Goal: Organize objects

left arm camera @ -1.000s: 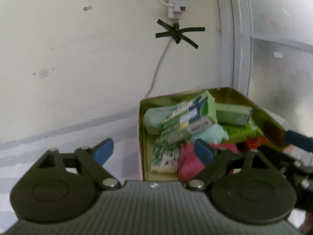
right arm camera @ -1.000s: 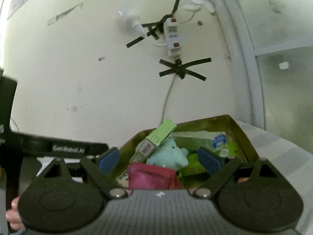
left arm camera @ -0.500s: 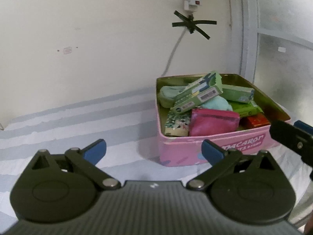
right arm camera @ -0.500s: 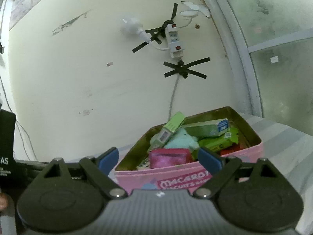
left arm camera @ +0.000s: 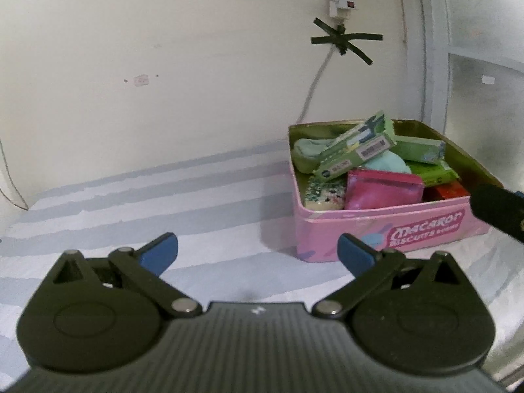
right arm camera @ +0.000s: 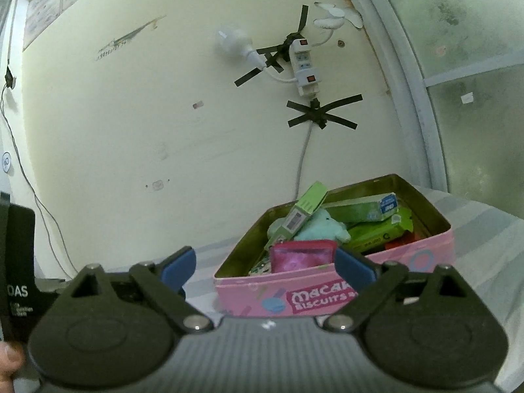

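Note:
A pink biscuit tin (left arm camera: 386, 226) stands on the striped cloth at the right, near the wall. It holds a pink pouch (left arm camera: 381, 188), several green boxes (left arm camera: 355, 149), a teal soft toy (left arm camera: 388, 163) and a red item (left arm camera: 450, 191). My left gripper (left arm camera: 257, 253) is open and empty, low over the cloth, to the left of and in front of the tin. My right gripper (right arm camera: 265, 268) is open and empty, in front of the tin (right arm camera: 393, 281), where the pink pouch (right arm camera: 303, 255) and the teal toy (right arm camera: 326, 226) show. The right gripper's dark body (left arm camera: 497, 211) shows at the right edge of the left wrist view.
The striped cloth (left arm camera: 147, 203) reaches to the cream wall (left arm camera: 163, 65). A power strip (right arm camera: 304, 68) and its cable are taped to the wall above the tin. A frosted window frame (right arm camera: 422, 98) stands at the right. The left gripper's dark body (right arm camera: 19, 262) shows at the left edge.
Both grippers have pulled back and away from the tin, which was right under them a second ago. Both stay open. The tin's contents have not moved.

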